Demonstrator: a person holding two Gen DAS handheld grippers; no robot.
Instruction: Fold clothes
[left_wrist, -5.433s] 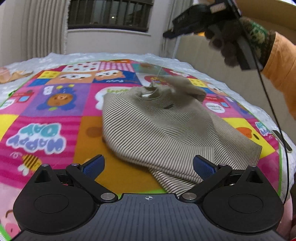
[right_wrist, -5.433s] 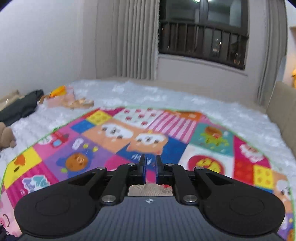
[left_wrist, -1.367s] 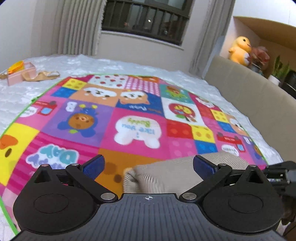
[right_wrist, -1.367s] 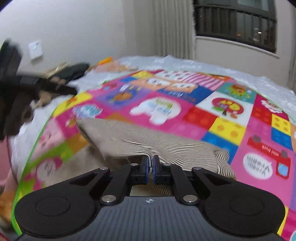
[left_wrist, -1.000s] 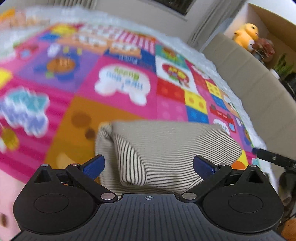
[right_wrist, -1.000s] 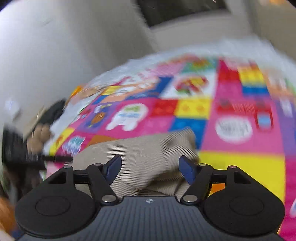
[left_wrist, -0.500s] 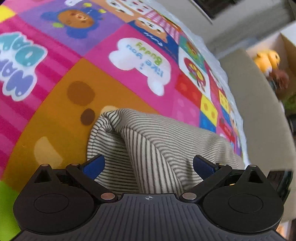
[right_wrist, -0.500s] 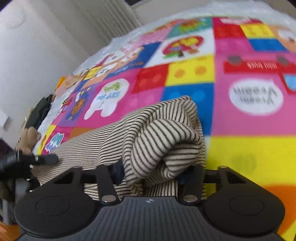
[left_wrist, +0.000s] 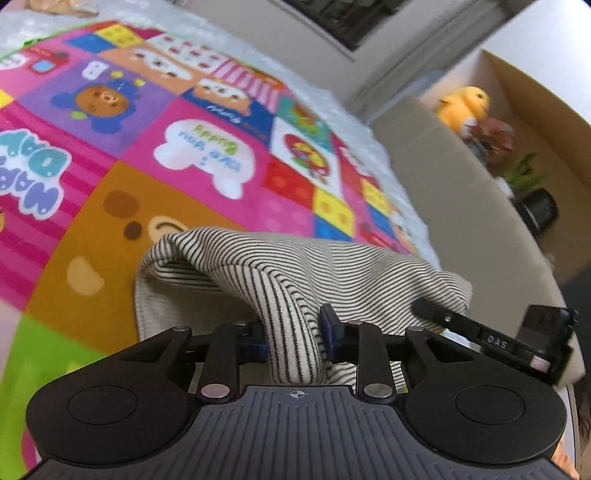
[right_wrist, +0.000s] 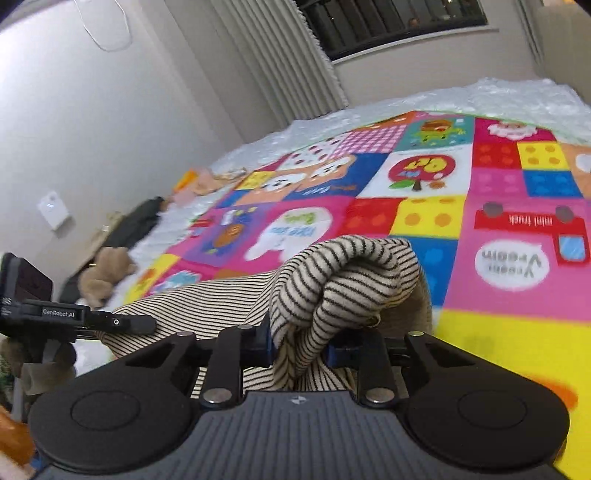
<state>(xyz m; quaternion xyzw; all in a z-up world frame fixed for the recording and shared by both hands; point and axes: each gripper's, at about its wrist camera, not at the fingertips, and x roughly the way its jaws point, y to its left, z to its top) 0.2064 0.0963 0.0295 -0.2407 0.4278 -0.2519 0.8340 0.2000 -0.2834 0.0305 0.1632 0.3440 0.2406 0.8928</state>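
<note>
A folded beige garment with thin black stripes (left_wrist: 295, 269) lies on the colourful play mat (left_wrist: 122, 206). My left gripper (left_wrist: 293, 338) is shut on a thick fold at the garment's left end. My right gripper (right_wrist: 300, 341) is shut on the bunched fold at the garment's right end (right_wrist: 343, 280). Each gripper shows in the other's view: the right one at the right edge of the left wrist view (left_wrist: 491, 338), the left one at the left edge of the right wrist view (right_wrist: 74, 317).
The mat (right_wrist: 498, 206) covers a white quilted bed (right_wrist: 517, 92). A beige headboard (left_wrist: 461, 192) with a yellow plush toy (left_wrist: 465, 107) and plants is to the right. A teddy bear (right_wrist: 103, 277), dark clothes (right_wrist: 136, 221) and small items lie at the bed's left side.
Both grippers were open around the garment's ends half a second ago and have now closed on the folds. Earlier, the right gripper let go of the garment after laying it over.
</note>
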